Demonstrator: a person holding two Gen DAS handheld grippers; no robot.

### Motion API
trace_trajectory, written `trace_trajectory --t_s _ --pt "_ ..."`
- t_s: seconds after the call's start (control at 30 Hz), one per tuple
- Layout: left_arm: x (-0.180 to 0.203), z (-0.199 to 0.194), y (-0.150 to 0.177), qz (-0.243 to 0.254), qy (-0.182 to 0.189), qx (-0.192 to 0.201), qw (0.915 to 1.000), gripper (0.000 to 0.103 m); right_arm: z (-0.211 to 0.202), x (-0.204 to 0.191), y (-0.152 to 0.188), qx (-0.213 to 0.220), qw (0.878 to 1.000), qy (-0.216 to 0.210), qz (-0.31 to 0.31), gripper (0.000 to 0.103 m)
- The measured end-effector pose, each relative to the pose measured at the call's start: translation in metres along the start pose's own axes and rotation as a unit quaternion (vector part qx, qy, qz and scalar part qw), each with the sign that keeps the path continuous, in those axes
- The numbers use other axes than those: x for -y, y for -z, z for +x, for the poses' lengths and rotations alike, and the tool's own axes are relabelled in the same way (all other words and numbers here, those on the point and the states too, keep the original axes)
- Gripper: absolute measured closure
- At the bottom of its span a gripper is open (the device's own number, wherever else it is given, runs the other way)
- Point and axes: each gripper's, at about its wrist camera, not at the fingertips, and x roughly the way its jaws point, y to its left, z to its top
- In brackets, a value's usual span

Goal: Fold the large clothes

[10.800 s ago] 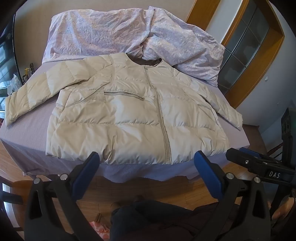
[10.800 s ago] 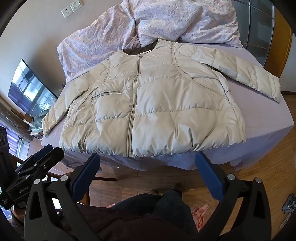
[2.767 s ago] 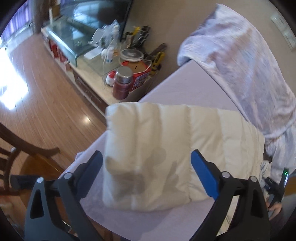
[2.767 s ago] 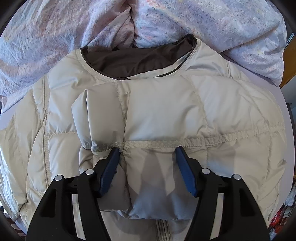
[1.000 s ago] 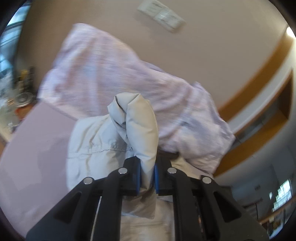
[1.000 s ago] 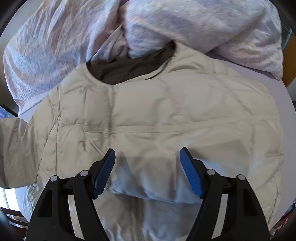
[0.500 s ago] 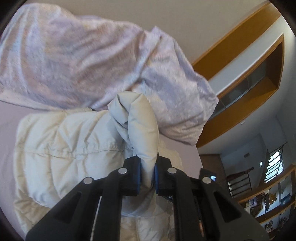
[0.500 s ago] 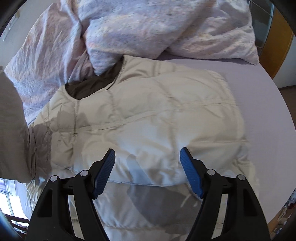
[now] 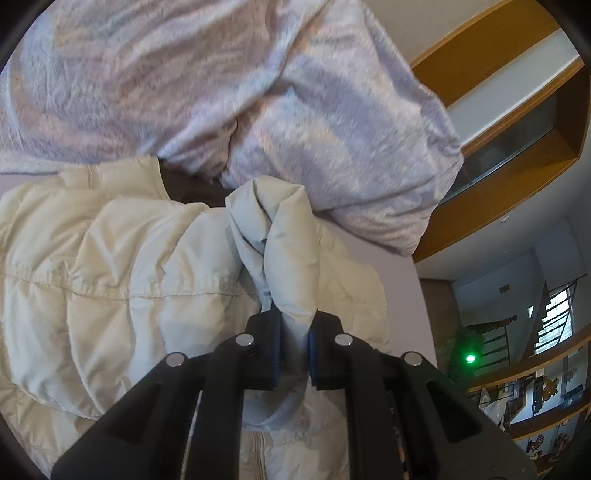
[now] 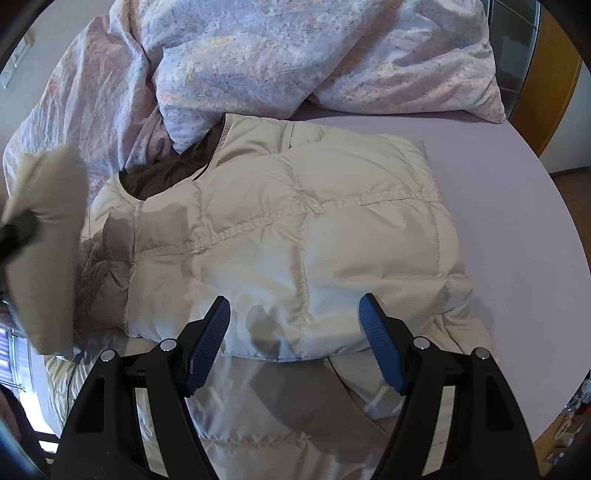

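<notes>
A lilac-sheeted bed [image 10: 517, 206] carries a crumpled floral duvet [image 10: 295, 48]; beyond it, a beige wall [image 9: 443, 22], orange wooden framing [image 9: 491, 184] (glass inside) and a staircase railing [image 9: 517, 325].

Jacket [image 10: 295, 236] hem cut off below, held sleeve [image 10: 44, 206] blurred, quilt [image 9: 221, 81] motion-smeared

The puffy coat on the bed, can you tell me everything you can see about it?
The puffy coat is a cream, shiny, quilted jacket with stitched puffs, a dark brown lining at the neck and a front zipper. It lies on the lilac bed, its collar against the flowery duvet. One sleeve is already folded flat across the chest. The other sleeve is bunched and lifted, pinched in the left gripper. The right gripper hovers open above it.
</notes>
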Motion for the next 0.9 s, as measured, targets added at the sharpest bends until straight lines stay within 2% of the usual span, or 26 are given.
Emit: trace_trajectory --t_s 0.4,0.5,0.63,0.67,0.73,0.8,0.9 --pt "-0.005 0.047 0.013 -0.006 -0.024 -0.043 0.9988 0.088 -0.008 0.016 0.004 0.005 1.000 0.005 0.007 0.029" --pt "-0.005 0.047 0.016 -0.010 -0.022 -0.045 0.9987 0.081 -0.011 0.017 0.005 0.006 1.000 0.003 0.007 0.029" --pt "-0.004 0.034 0.017 0.004 -0.034 -0.032 0.9989 0.057 -0.019 0.013 0.003 0.018 1.000 -0.012 0.006 0.029" --pt "-0.003 0.029 0.017 0.011 -0.042 -0.026 0.9988 0.054 -0.021 0.010 0.002 0.022 1.000 -0.020 0.003 0.030" --pt "-0.004 0.018 0.017 0.021 -0.056 -0.014 0.9981 0.048 -0.027 -0.001 -0.002 0.030 0.999 -0.042 -0.010 0.037" --pt "-0.010 0.005 0.018 0.027 -0.075 -0.003 0.9968 0.045 -0.031 -0.012 -0.004 0.032 0.997 -0.065 -0.025 0.049" --pt "-0.023 -0.013 0.020 0.032 -0.108 0.013 0.9936 0.042 -0.032 -0.037 -0.006 0.027 0.992 -0.106 -0.056 0.060"
